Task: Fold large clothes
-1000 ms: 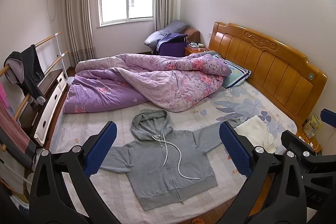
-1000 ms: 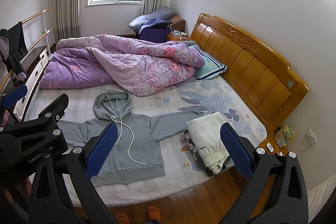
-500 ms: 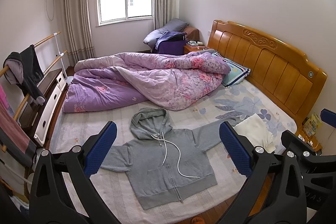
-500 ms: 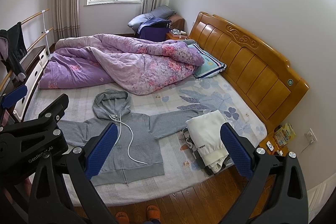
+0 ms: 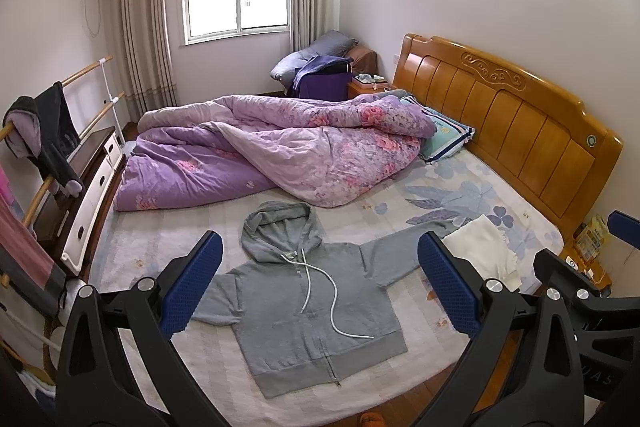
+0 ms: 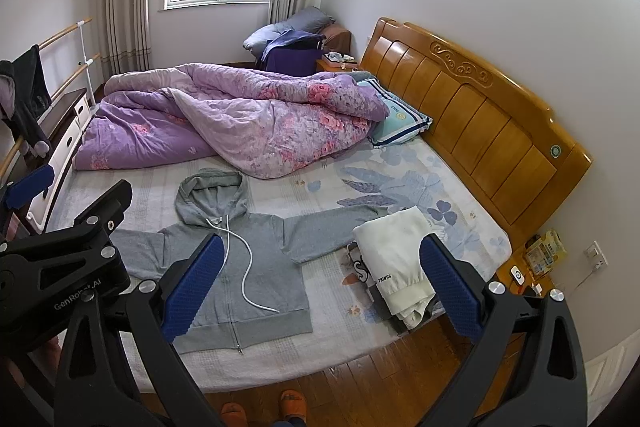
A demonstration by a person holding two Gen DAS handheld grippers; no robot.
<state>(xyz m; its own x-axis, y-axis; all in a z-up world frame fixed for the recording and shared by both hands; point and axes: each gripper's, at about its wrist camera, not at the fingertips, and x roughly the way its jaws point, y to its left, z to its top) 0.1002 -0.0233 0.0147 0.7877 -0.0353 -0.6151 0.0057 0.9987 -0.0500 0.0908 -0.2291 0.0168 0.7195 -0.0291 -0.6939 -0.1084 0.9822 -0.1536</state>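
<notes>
A grey zip hoodie (image 5: 304,311) lies flat on the bed, front up, sleeves spread, hood toward the quilt, white drawstring across its chest. It also shows in the right wrist view (image 6: 240,267). My left gripper (image 5: 320,283) is open and empty, held well above the hoodie near the bed's front edge. My right gripper (image 6: 320,283) is open and empty, held high over the bed's front edge, between the hoodie and a folded white garment (image 6: 396,259).
A crumpled purple floral quilt (image 5: 280,151) covers the far half of the bed (image 5: 460,187). The wooden headboard (image 5: 520,147) is on the right. The folded white garment lies on dark clothes at the right front corner. A drawer unit (image 5: 86,195) and clothes rail stand left.
Both views have shifted very slightly; the grippers stay open and high above the bed. The hoodie has not moved.
</notes>
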